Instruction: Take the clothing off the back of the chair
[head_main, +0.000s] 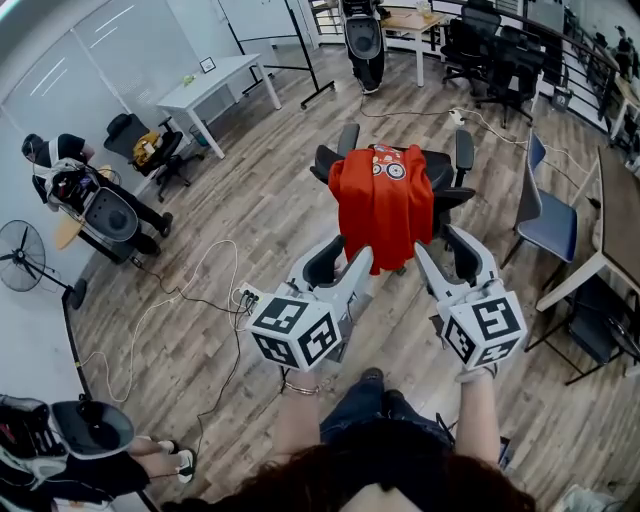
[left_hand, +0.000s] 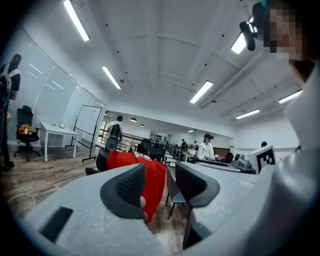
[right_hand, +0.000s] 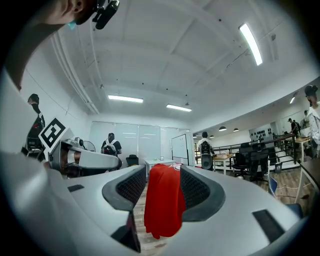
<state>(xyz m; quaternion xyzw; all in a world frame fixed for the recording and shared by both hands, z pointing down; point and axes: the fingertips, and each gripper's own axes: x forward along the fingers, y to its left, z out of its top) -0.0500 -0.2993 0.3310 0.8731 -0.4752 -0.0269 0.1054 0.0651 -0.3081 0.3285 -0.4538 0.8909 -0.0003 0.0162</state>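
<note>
Red limp cloth (head_main: 385, 205) drapes black chair (head_main: 441, 172); left claw (head_main: 345, 258), right claw (head_main: 450, 250) both spread

One red garment (head_main: 385, 205) is counted, on one black office chair (head_main: 447, 170) in the middle. Two grippers are counted near: the left gripper (head_main: 350, 248) and the right gripper (head_main: 437, 240). One white table (head_main: 215, 80) is counted far left, one standing fan (head_main: 20, 257) at the left, and one blue-grey chair (head_main: 548, 225) at the right.
</note>
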